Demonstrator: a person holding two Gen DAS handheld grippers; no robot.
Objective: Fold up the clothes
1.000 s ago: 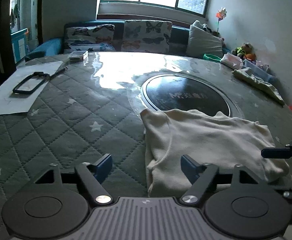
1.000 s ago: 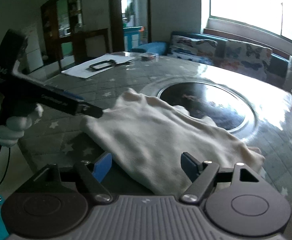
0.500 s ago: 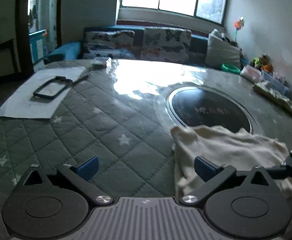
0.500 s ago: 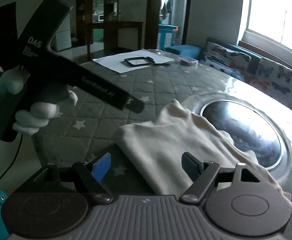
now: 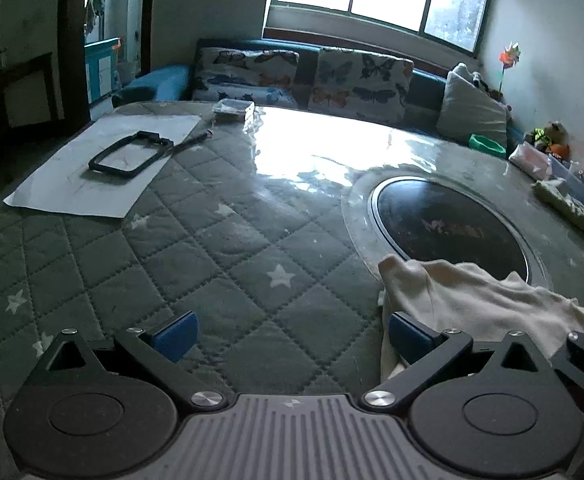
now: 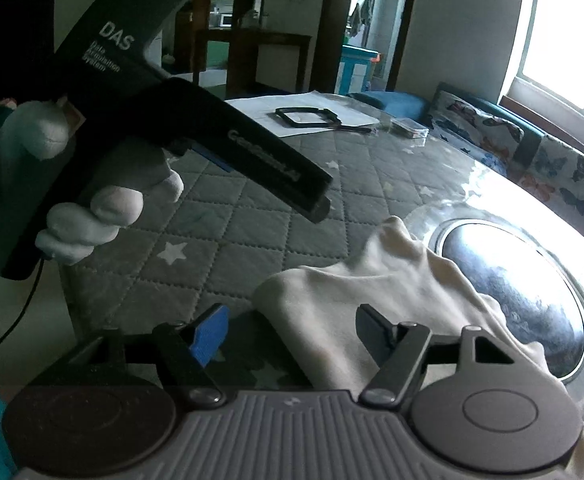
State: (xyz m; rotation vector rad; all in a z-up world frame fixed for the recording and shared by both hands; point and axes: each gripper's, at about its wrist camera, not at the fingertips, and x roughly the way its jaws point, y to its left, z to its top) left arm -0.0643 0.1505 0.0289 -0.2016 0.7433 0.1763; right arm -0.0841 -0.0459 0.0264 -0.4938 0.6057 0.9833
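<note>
A cream garment (image 5: 471,296) lies folded on the quilted grey table cover, its far edge over the round dark glass inset (image 5: 447,224). My left gripper (image 5: 290,334) is open and empty, raised above the table to the garment's left. My right gripper (image 6: 292,326) is open and empty, low over the garment's (image 6: 371,284) near corner. In the right wrist view the left gripper's black body (image 6: 196,136) is held in a white-gloved hand above the table.
A white paper sheet with a black frame (image 5: 126,156) lies at the table's far left. A small clear box (image 5: 234,110) sits at the far edge. Another cloth (image 5: 571,208) lies at the right edge. A sofa with butterfly cushions (image 5: 303,76) stands behind.
My left gripper has lifted and swung left, away from the garment. My right gripper has turned left, and the garment sits further right in its view.
</note>
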